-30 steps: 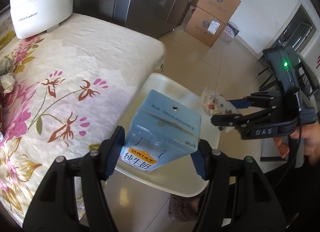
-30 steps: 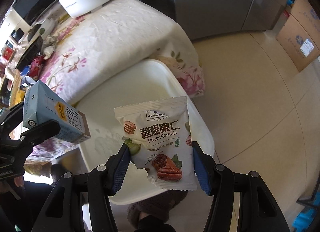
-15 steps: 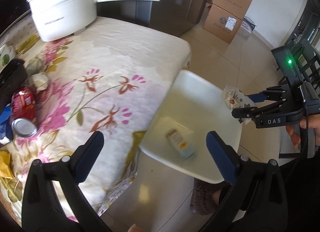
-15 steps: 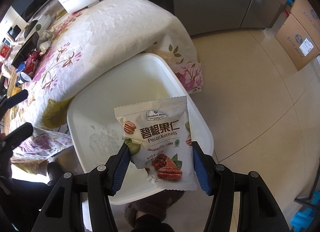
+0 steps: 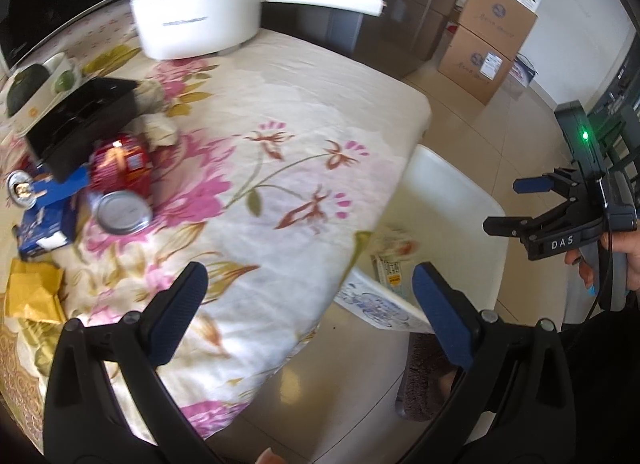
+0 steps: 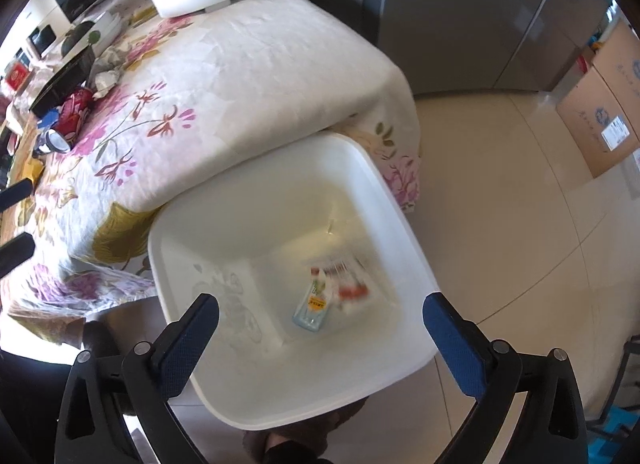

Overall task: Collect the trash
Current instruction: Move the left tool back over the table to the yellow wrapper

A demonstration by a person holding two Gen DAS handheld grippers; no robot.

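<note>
While I hold both tools over the corner of the worktop (image 5: 304, 112), my left hand-held gripper (image 5: 306, 296) has its blue pads spread wide with nothing between them, and my right hand-held gripper (image 6: 320, 324) is spread just as wide and bare. Seen from my right wrist, the white bin (image 6: 224, 232) sits on the floor right below, tucked against the flowered tablecloth (image 6: 248, 64). Inside it, at about 5 o'clock from its middle, lies the milk carton (image 6: 312, 306), and the pecan snack packet (image 6: 352, 284) shows as a blur just beside it at 2 o'clock. From my left wrist, more trash lies on the worktop at 9 o'clock: a red can (image 5: 122, 164) on its side, touching a blue box (image 5: 48, 216), and a yellow wrapper (image 5: 34, 292) near the edge. A white pot (image 5: 196, 8) stands at 12 o'clock.
</note>
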